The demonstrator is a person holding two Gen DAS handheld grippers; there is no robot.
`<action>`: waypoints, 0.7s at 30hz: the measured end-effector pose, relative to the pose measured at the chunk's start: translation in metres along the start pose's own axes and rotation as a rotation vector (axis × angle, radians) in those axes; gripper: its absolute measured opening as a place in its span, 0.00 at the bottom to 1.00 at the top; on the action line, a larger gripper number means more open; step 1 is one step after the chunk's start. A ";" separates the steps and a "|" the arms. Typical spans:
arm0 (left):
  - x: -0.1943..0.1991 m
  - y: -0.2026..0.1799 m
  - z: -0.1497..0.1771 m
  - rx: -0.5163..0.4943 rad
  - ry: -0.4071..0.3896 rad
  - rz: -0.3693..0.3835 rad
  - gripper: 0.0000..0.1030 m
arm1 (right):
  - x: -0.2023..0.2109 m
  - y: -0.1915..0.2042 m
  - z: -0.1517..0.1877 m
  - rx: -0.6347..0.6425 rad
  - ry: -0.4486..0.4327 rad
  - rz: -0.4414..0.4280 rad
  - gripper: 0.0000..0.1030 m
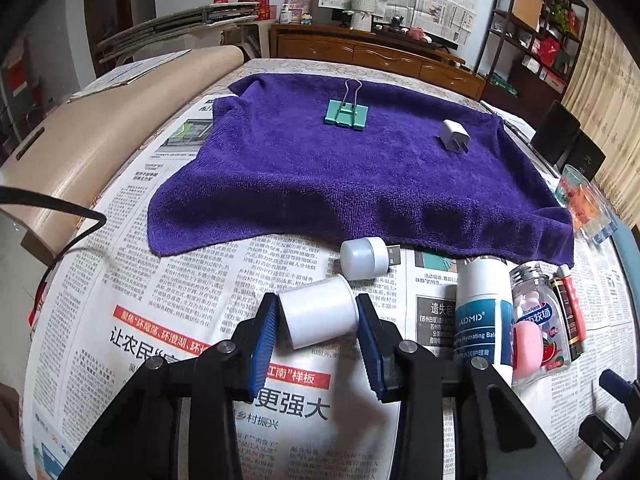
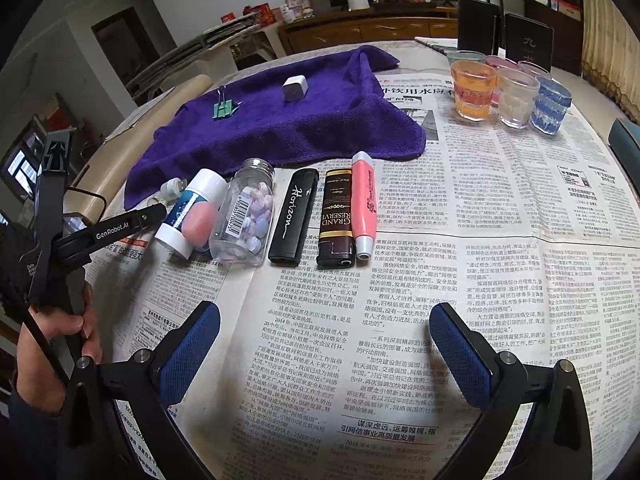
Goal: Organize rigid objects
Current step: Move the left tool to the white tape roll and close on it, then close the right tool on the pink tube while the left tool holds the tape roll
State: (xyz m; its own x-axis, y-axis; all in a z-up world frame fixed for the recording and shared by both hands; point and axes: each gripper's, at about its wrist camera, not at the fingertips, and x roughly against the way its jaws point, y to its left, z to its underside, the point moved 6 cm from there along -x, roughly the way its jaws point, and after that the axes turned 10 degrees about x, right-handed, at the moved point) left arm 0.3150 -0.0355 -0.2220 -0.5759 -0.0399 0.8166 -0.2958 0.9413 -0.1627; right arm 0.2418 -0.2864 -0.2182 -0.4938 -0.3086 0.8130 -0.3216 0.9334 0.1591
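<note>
The left gripper (image 1: pixel 318 320) has its jaws closed against both ends of a white spool (image 1: pixel 318 316), which lies on its side on the newspaper-covered tabletop (image 1: pixel 168 320); the right gripper (image 2: pixel 324 344) hovers over bare newspaper with its jaws wide apart and nothing between them. Beyond the spool lie a small white USB light (image 1: pixel 366 258) and, in a row to its right, a white tube (image 2: pixel 188 212), a pill bottle (image 2: pixel 244 216), a black lighter (image 2: pixel 292 216), a brown lighter (image 2: pixel 336 216) and a pink pen (image 2: pixel 364 204). Farther back, a purple towel (image 1: pixel 320 184) carries a green binder clip (image 1: pixel 346 114) and a white charger plug (image 1: pixel 454 134), well apart.
</note>
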 end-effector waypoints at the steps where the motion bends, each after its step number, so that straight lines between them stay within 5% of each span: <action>1: 0.000 0.000 0.000 0.002 -0.002 0.001 0.36 | 0.000 0.000 -0.001 -0.001 -0.004 0.002 1.00; 21: 0.016 0.022 0.008 -0.066 0.002 0.099 0.34 | -0.010 -0.024 -0.036 -0.008 -0.042 0.096 0.93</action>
State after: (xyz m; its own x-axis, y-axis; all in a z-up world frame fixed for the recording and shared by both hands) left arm 0.2933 -0.0179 -0.2172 -0.5980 0.0548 0.7996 -0.1871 0.9605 -0.2058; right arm 0.2833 -0.2986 -0.2100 -0.5552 -0.2249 0.8007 -0.2650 0.9604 0.0860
